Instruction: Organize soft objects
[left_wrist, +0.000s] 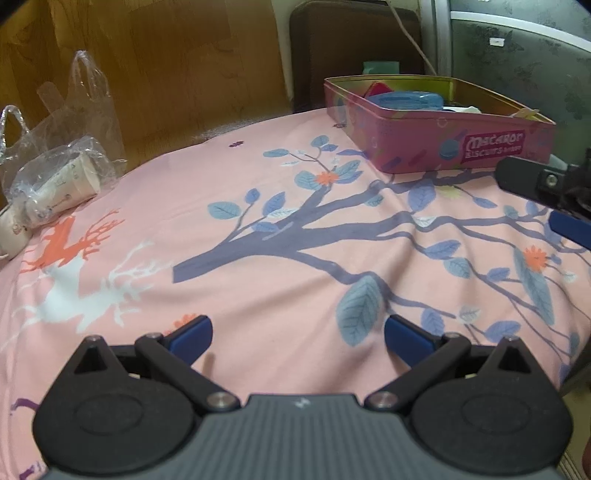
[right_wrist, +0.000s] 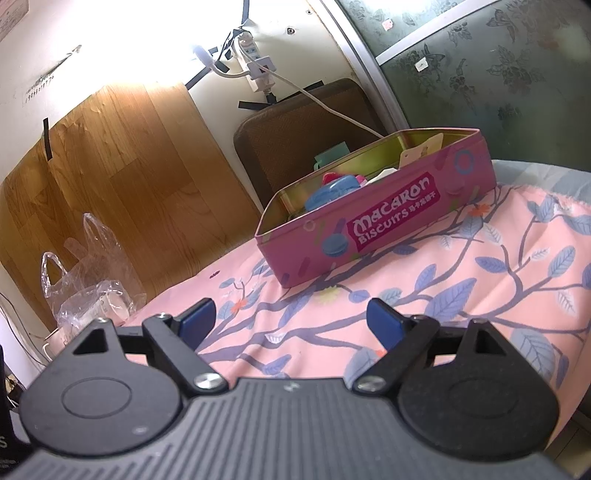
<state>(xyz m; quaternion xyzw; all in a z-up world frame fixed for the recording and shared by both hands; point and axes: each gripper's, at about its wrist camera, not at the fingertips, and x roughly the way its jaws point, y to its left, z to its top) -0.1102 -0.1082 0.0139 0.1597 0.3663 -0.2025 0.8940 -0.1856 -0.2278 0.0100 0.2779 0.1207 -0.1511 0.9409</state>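
— Tin (right_wrist: 373, 225) first: where does it sit?
— Ahead of the right gripper (right_wrist: 291, 317) and a bit to its right, on the pink sheet (right_wrist: 480, 295). From the left gripper (left_wrist: 297, 332) it lies far ahead, right of centre.
— What's inside?
— Blue piece (right_wrist: 328, 192), something red behind it, white bits; hard to tell more.
— And the jaws?
— Both pairs spread wide, nothing between them.
— Anything left of them?
— Clear bag (left_wrist: 62, 155) holding cups, far ahead-left, against the wood panel (left_wrist: 166, 70).

Tin (left_wrist: 436, 147) contents mostly hidden by its wall; bagged cups (left_wrist: 55, 184) blurred.
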